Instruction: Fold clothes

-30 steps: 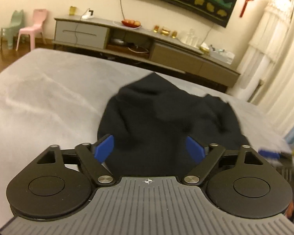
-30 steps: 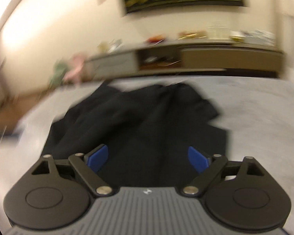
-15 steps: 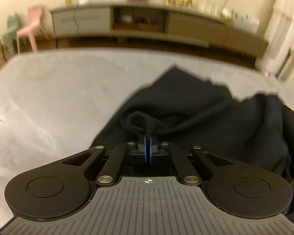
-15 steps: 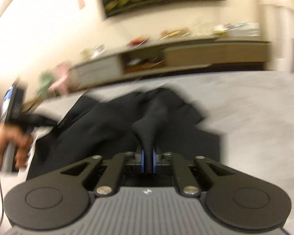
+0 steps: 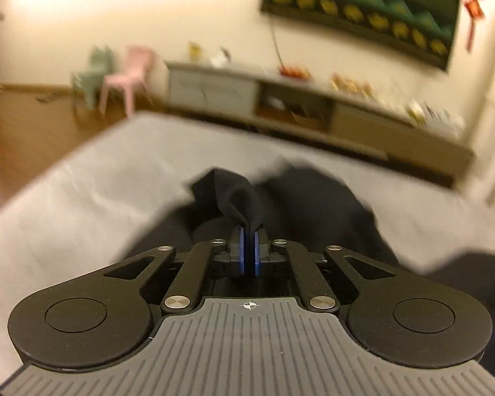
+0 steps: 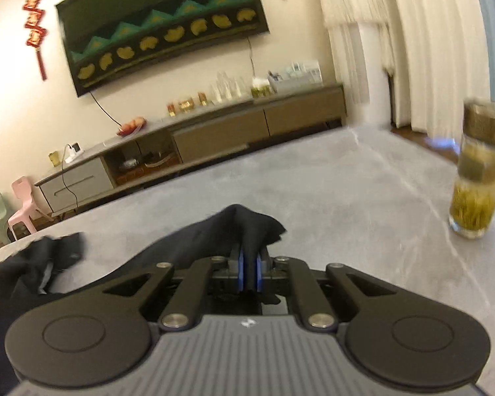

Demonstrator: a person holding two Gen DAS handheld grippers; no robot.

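**Gripping black garment at two pts over grey surface**

Pinching the black garment [image 5: 313, 204] w/ both tools, we had the left gripper [image 5: 247, 250] clamped tight on a raised fold, blue pads together w/ cloth between. The right gripper [image 6: 249, 270] was likewise closed on a peaked bit of fabric. The garment lay bunched on the grey surface [image 5: 82, 191], partly lifted at both pinches.

We judged it soft, light, limp: it drapes, won't hold shape, sags between grips. Best taken at hems or corners, not mid-panel, but we couldn't tell which part each tool held.

Blur smeared both views; garment type, sleeves and edges were unreadable, and its near part hid under the tool bodies. A glass bottle [image 6: 477, 171] stood near the right side, a snag risk we thought.
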